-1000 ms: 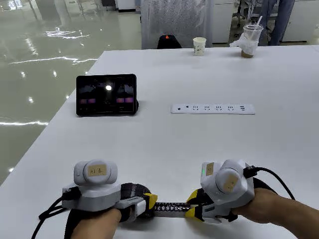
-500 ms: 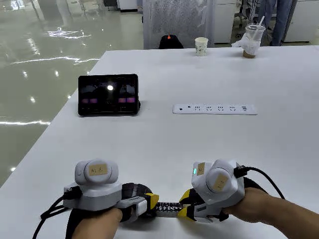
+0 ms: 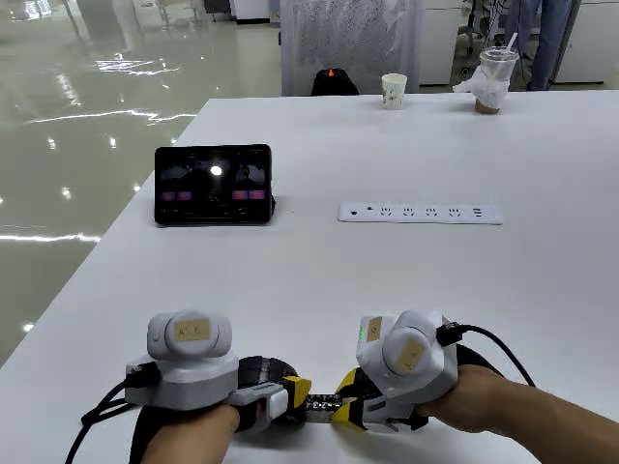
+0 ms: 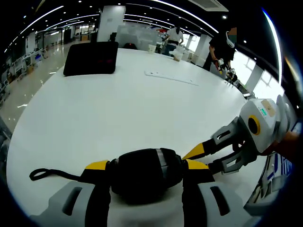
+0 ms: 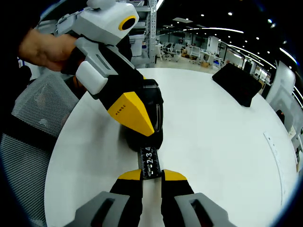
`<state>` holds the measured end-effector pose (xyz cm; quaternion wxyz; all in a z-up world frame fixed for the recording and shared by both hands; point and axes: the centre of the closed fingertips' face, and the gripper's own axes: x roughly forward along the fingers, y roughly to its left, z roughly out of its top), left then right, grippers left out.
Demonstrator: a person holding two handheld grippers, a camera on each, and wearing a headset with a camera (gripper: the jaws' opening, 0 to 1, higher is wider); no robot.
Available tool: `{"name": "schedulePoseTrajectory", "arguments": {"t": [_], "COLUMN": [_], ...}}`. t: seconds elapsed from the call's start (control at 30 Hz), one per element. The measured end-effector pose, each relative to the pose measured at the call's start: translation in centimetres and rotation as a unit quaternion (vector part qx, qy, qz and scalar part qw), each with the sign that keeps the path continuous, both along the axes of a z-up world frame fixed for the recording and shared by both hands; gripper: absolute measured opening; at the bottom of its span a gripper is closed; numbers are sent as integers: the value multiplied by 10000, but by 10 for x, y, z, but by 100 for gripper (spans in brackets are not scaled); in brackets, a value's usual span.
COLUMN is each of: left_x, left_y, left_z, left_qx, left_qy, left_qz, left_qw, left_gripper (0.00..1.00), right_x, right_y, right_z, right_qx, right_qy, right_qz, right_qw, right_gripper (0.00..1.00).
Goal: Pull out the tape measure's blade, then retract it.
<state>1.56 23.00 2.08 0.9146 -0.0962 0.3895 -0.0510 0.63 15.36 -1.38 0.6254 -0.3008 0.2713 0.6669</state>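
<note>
The tape measure (image 4: 147, 182) sits at the desk's (image 3: 319, 280) near edge, its black case clamped between the left gripper's (image 4: 147, 165) jaws. A short stretch of blade (image 5: 149, 163) reaches the right gripper (image 5: 151, 176), whose jaws are pinched closed on it. A tablet (image 3: 214, 184) and a power strip (image 3: 421, 213) lie mid-desk, and a paper cup (image 3: 394, 90) stands at the far edge.

Open table (image 3: 319, 280) before tablet (image 3: 214, 184), power strip (image 3: 421, 213)

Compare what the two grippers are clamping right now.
The left gripper holds the tape measure by its black case, jaws spread wide around it; the right gripper pinches the thin blade, jaws almost touching. The left's load is bulky, the right's flat. Both are shut on that one tape measure.
</note>
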Motion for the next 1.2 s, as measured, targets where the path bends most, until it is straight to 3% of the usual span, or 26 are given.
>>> {"name": "schedulePoseTrajectory", "arguments": {"t": [0.67, 1.2], "left_x": [0, 0], "left_y": [0, -1], "left_z": [-1, -1], "left_qx": [-82, -142], "left_qy": [11, 1], "left_qz": [-51, -58], "left_qw": [10000, 9999], "left_gripper": [56, 57], "right_x": [-5, -6], "right_y": [22, 27], "right_z": [0, 0], "right_qx": [77, 5], "right_qy": [3, -90], "right_qz": [128, 216], "right_qw": [9999, 9997], "right_gripper": [12, 12]}}
